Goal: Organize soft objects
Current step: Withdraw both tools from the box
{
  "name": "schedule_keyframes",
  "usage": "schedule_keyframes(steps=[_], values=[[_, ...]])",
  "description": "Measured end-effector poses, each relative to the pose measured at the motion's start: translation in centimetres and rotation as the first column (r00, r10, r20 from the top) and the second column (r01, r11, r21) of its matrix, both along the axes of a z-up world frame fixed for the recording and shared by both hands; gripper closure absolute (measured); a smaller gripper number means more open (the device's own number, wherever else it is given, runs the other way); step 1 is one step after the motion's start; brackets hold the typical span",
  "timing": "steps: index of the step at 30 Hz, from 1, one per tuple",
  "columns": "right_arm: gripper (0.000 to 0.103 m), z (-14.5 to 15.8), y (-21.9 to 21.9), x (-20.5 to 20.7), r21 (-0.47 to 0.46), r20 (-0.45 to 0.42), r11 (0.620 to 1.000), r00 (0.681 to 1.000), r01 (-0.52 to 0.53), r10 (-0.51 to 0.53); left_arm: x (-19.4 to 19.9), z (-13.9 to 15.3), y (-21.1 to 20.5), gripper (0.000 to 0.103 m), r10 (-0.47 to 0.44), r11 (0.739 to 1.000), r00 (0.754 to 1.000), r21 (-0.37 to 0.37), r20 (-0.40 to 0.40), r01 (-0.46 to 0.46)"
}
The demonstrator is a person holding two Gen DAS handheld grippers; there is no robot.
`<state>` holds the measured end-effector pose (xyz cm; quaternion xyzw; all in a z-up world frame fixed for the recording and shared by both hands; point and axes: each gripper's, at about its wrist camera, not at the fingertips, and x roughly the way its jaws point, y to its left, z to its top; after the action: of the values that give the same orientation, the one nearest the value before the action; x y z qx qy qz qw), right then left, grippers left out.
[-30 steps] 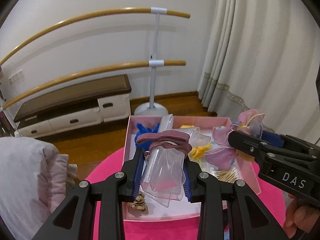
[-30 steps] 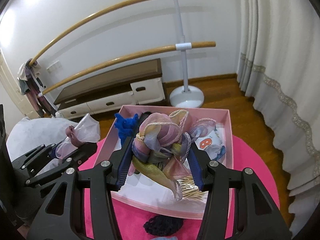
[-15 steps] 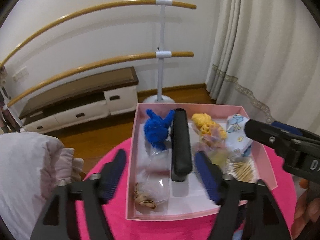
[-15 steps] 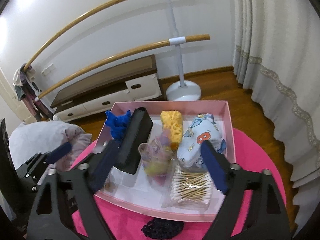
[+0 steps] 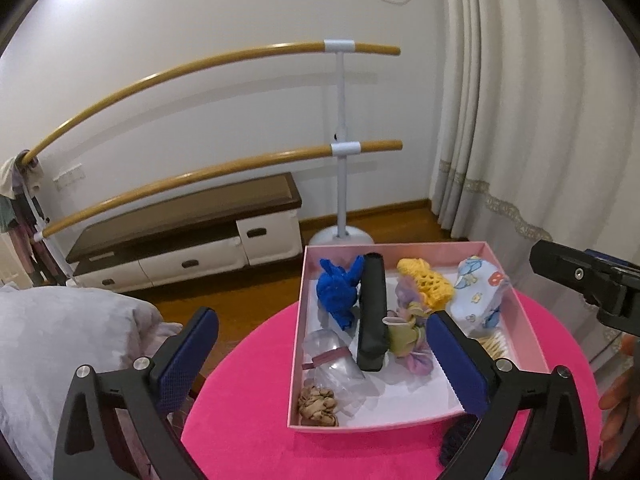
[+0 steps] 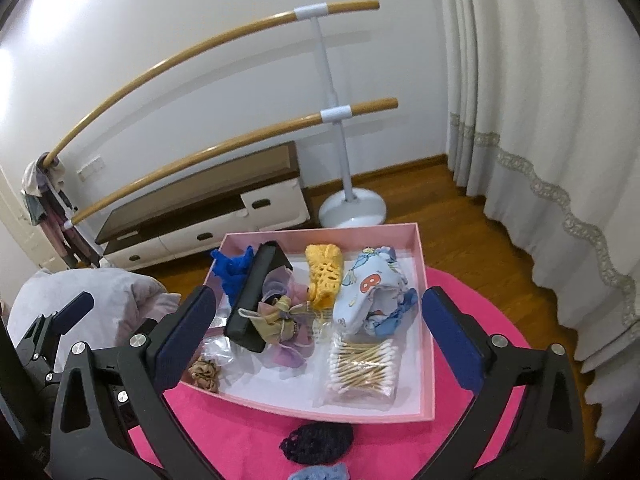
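A pink box (image 5: 516, 304) (image 6: 422, 280) sits on a round magenta table (image 5: 248, 392). In it lie a blue knit piece (image 5: 336, 292), a black case (image 5: 372, 320), a pastel ribbon scrunchie (image 6: 280, 316), a clear pouch with a mauve band (image 5: 332, 364), a yellow crochet piece (image 6: 324, 272), a printed cloth (image 6: 368, 288), a tan scrunchie (image 5: 316, 400) and a bag of cotton swabs (image 6: 364, 364). My left gripper (image 5: 320, 364) and right gripper (image 6: 320, 340) are both open, empty, held above the box's near side.
A dark crochet piece (image 6: 316, 440) and a light blue one (image 6: 320, 474) lie on the table in front of the box. A grey cushion (image 5: 60, 340) is at the left. A ballet barre (image 5: 340, 144), low cabinet (image 5: 188, 240) and curtain (image 5: 540, 120) stand behind.
Both grippers opened and drew back. The left let go of the clear pouch and the right let go of the ribbon scrunchie; both now lie in the box.
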<state>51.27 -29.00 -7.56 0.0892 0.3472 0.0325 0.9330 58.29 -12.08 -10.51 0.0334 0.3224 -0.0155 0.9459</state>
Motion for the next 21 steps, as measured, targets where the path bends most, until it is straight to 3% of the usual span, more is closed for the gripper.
schedule_keyframes(steps=[11,21], values=[[0.0,3.4,0.7,-8.1,-0.015,0.124,1.0,0.992,0.003,-0.002,-9.1,3.6,1.0,0.0,-0.005,1.0,0.995,-0.019,0.099,0.007],[0.0,4.1,1.0,-15.4,-0.016,0.197,1.0,0.98,0.023,-0.02,-17.6,4.8,1.7,0.0,-0.008,0.999,0.987,-0.05,0.157,0.016]])
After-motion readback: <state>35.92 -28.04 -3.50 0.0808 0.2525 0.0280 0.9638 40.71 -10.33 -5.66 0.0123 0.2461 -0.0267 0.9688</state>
